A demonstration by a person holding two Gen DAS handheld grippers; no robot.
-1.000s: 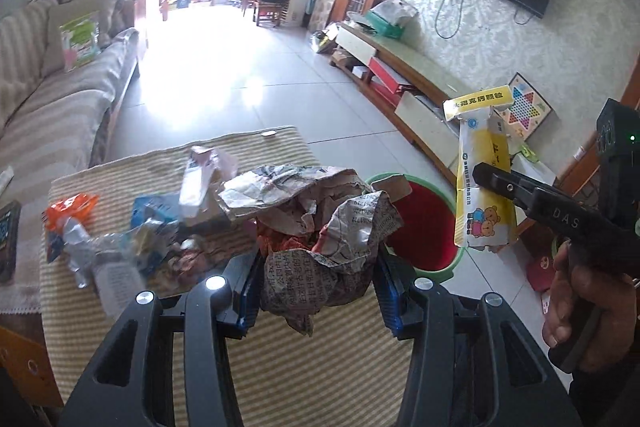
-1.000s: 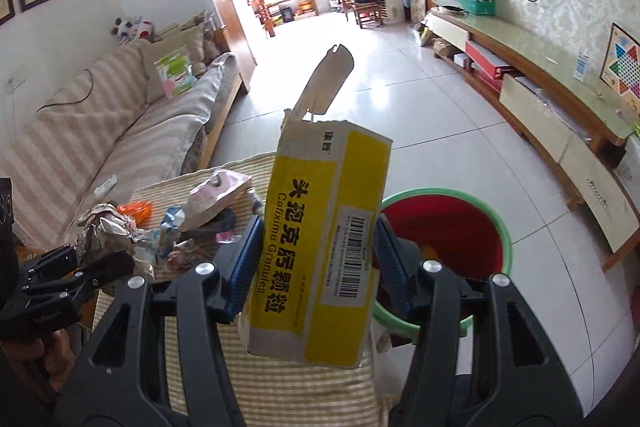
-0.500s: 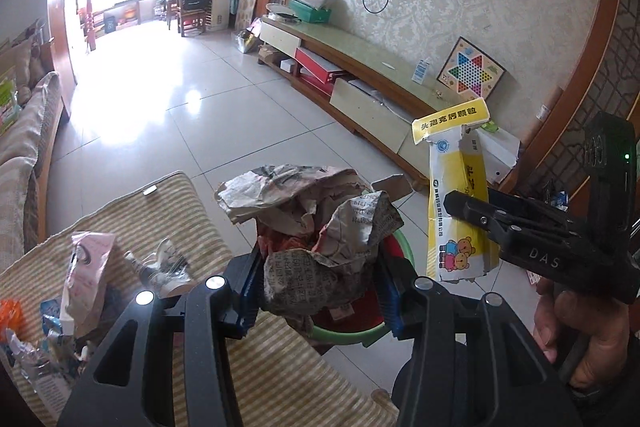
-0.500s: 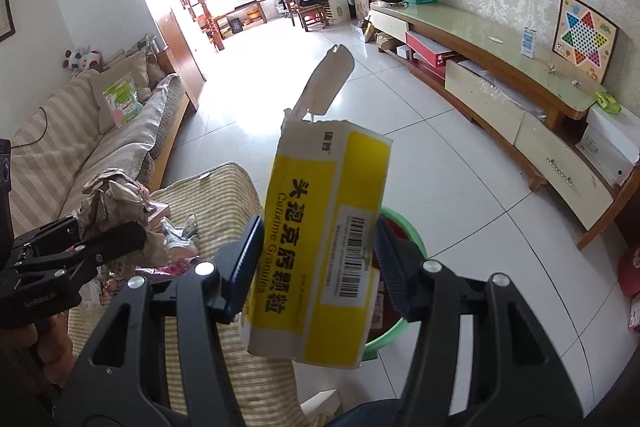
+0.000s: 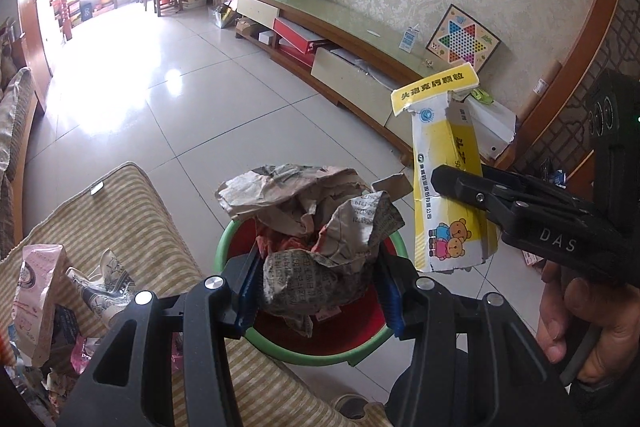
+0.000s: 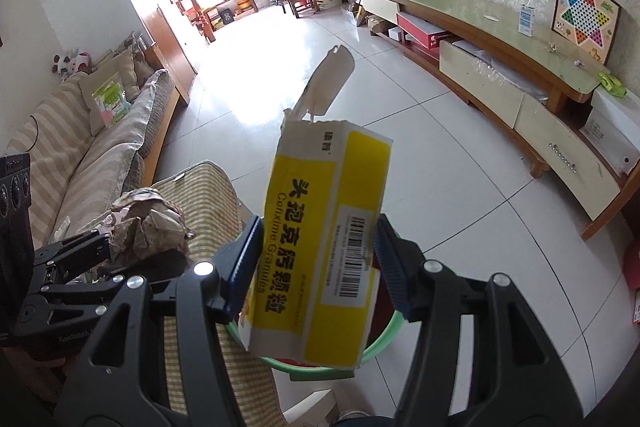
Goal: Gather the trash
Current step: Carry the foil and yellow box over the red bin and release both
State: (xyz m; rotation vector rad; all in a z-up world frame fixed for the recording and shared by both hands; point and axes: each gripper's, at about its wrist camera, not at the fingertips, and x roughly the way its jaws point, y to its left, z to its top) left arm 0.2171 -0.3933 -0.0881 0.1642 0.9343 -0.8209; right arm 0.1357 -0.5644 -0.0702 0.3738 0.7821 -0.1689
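Observation:
My left gripper (image 5: 316, 287) is shut on a wad of crumpled newspaper (image 5: 316, 227) and holds it right over the red bin with a green rim (image 5: 296, 353) on the floor beside the table. My right gripper (image 6: 320, 267) is shut on a torn yellow and white medicine box (image 6: 324, 251), upright, above the bin's rim (image 6: 372, 345). The box (image 5: 448, 187) and right gripper (image 5: 520, 215) show at the right of the left wrist view. The newspaper (image 6: 148, 227) and left gripper (image 6: 72, 267) show at the left of the right wrist view.
A table with a striped cloth (image 5: 120, 219) holds more wrappers and packets (image 5: 40, 299) at its left. A long low TV cabinet (image 6: 500, 67) runs along the right wall. A sofa (image 6: 88, 147) stands at the left. Tiled floor lies beyond.
Both grippers have swung right, from over the table to over the bin, carrying the newspaper and the box. The bin now sits directly below the left gripper.

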